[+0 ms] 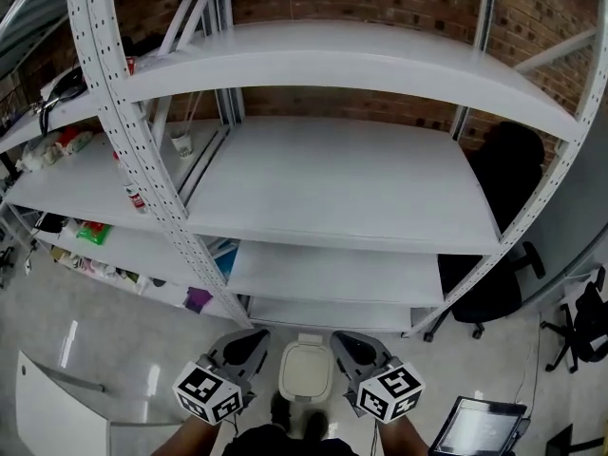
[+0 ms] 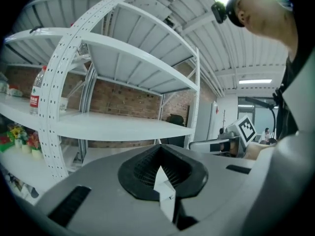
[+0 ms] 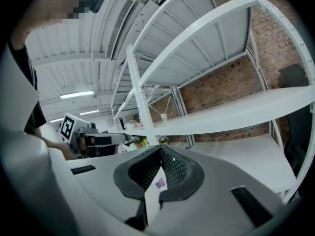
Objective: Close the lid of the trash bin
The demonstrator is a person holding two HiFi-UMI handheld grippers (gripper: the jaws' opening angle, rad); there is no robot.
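Observation:
A small cream trash bin [image 1: 306,369] stands on the floor in front of the lowest shelf, seen from above in the head view; its lid looks flat down on top. My left gripper [image 1: 253,338] is held just left of it and my right gripper [image 1: 341,341] just right of it, both above floor level and apart from the bin. The bin is hidden in both gripper views, which point up at the shelving. The left gripper [image 2: 160,150] and the right gripper [image 3: 161,150] each have their jaws pressed together with nothing between.
White metal shelving [image 1: 332,188] fills the space ahead, its perforated post [image 1: 142,160] leaning close on the left. A black office chair [image 1: 494,283] stands right, a tablet [image 1: 475,427] lies bottom right, and a white panel [image 1: 47,411] bottom left. Bottles and packets [image 1: 81,231] sit on the left shelves.

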